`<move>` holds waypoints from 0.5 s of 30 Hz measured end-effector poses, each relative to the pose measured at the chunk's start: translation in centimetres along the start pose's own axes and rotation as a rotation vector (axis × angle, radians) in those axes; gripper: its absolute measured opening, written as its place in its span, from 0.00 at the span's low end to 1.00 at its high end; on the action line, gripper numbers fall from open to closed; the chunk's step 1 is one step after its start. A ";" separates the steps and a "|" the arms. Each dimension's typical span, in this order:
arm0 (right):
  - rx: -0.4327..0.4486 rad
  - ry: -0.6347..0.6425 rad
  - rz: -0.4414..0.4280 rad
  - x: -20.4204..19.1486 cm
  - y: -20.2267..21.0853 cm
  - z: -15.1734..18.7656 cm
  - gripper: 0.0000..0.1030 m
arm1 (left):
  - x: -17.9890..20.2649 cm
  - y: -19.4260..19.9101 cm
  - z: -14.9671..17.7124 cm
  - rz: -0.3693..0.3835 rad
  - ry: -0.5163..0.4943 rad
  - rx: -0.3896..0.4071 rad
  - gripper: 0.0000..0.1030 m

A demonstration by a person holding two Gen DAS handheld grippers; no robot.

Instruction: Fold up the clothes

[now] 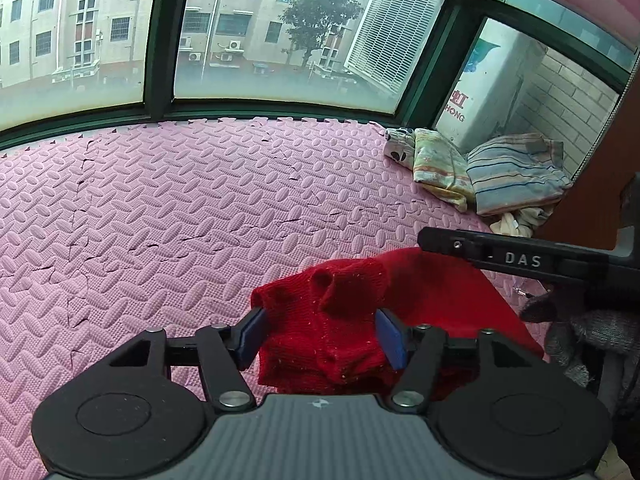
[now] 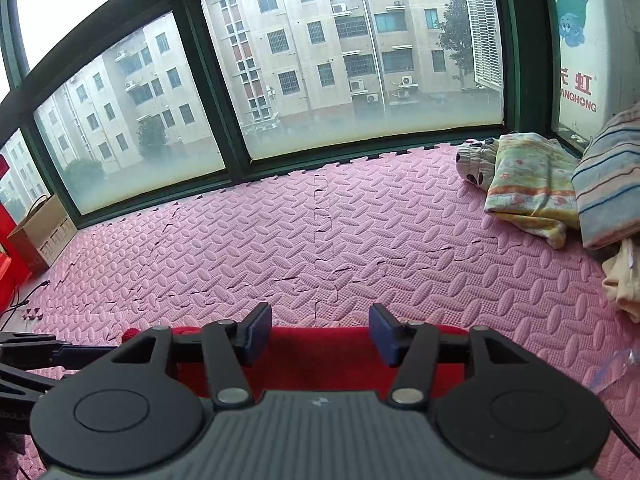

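A red knit garment (image 1: 340, 320) lies bunched on the pink foam mat (image 1: 160, 208). My left gripper (image 1: 320, 332) is open, its blue pads on either side of a raised fold of the red knit. The right gripper's black finger reaches in over the garment's right part in the left wrist view (image 1: 500, 256). In the right wrist view my right gripper (image 2: 320, 332) is open, and the red garment's flat edge (image 2: 320, 344) lies just under and between its pads. The left gripper's black linkage shows at the lower left of that view (image 2: 36, 356).
Folded clothes lie at the mat's far right: a striped piece (image 1: 516, 172), a floral piece (image 1: 440, 164) and a spotted one (image 1: 400, 144). Cream cloth (image 2: 624, 276) lies beside them. Windows (image 1: 280, 40) line the far edge. A cardboard box (image 2: 40, 232) stands at the left.
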State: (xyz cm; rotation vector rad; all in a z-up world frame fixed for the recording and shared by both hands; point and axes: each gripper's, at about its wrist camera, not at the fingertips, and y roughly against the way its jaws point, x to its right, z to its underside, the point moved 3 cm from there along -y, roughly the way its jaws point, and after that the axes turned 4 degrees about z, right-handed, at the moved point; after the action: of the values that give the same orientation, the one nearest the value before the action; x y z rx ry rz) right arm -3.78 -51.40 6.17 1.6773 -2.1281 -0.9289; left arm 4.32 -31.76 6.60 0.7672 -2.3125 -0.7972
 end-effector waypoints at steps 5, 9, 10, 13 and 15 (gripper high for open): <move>0.024 0.064 0.015 -0.8 3.3 1.7 0.60 | -0.5 0.1 0.0 -0.021 0.017 0.008 0.66; 0.053 0.176 0.085 -2.4 5.6 4.4 0.66 | -0.7 0.5 0.2 -0.030 0.025 0.015 0.69; 0.055 0.196 0.097 -2.7 6.0 5.0 0.70 | -0.7 0.6 0.3 -0.032 0.027 0.017 0.72; 0.029 0.197 0.086 -3.4 5.9 6.5 0.72 | -0.6 1.0 0.5 -0.039 0.030 0.021 0.76; 0.018 0.185 0.075 -3.7 5.8 7.3 0.72 | -0.6 1.3 0.7 -0.044 0.034 0.030 0.81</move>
State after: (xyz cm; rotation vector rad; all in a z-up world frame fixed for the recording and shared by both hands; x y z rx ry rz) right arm -11.37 -44.98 5.00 1.6120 -2.0658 -0.7059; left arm 3.79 -30.23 6.82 0.8416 -2.2888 -0.7647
